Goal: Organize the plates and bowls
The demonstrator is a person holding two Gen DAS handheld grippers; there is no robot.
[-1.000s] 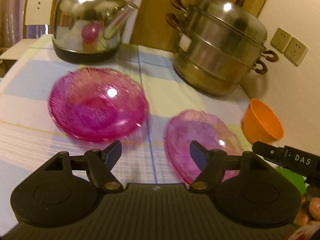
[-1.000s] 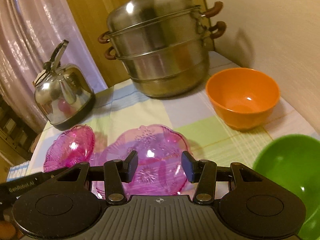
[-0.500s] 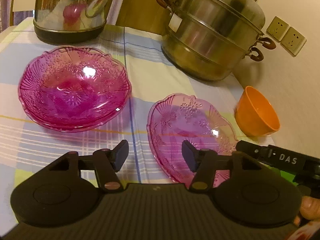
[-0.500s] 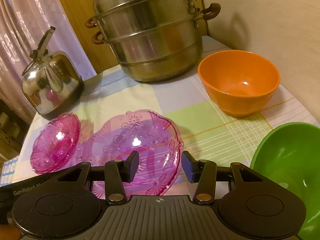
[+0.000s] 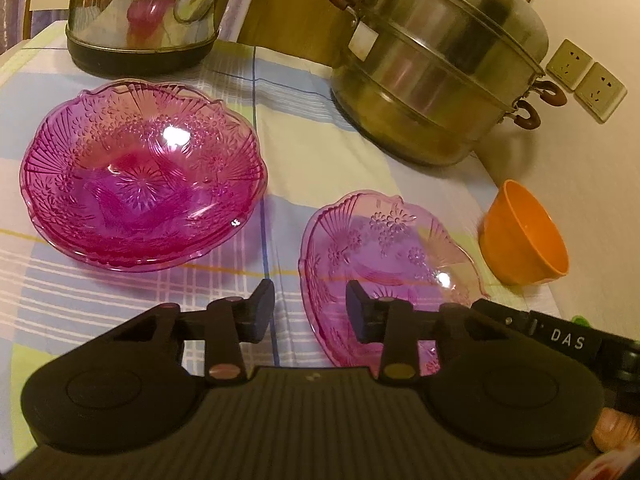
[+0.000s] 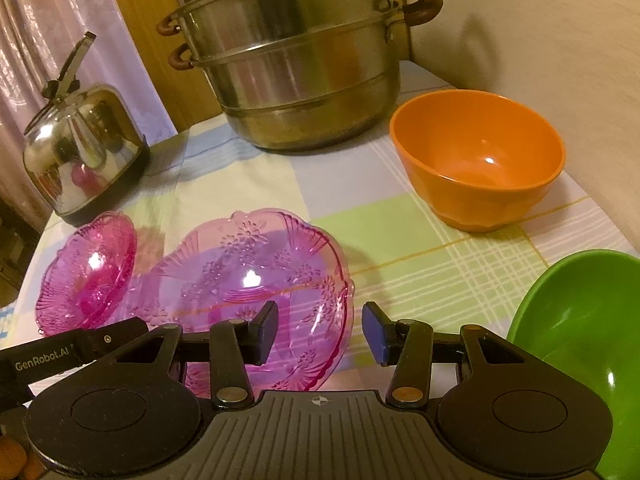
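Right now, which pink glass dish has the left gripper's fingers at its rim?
The single, paler pink dish beside the orange bowl; the darker stacked pink dishes sit apart, untouched.

Left tool [image 5: 310, 312]: black ribbed body, round side discs, brass screws, dark blue pads. Right tool [image 6: 319, 332]: same; blue pad at 3 o'clock.

Stacked glass dishes [image 5: 140, 176]: deep magenta, pressed flowers and fan ribs.
Single glass dish [image 6: 256, 292]: paler pink, same flowers.
Bowl [image 6: 478, 160] beyond jaws: plain orange.
Bowl [image 6: 580, 344] right of jaws: plain green.
Tablecloth [image 6: 360, 220]: pastel blue, green, cream checks.
Steamer pot [image 6: 296, 60], kettle [image 6: 80, 148]: shiny steel.
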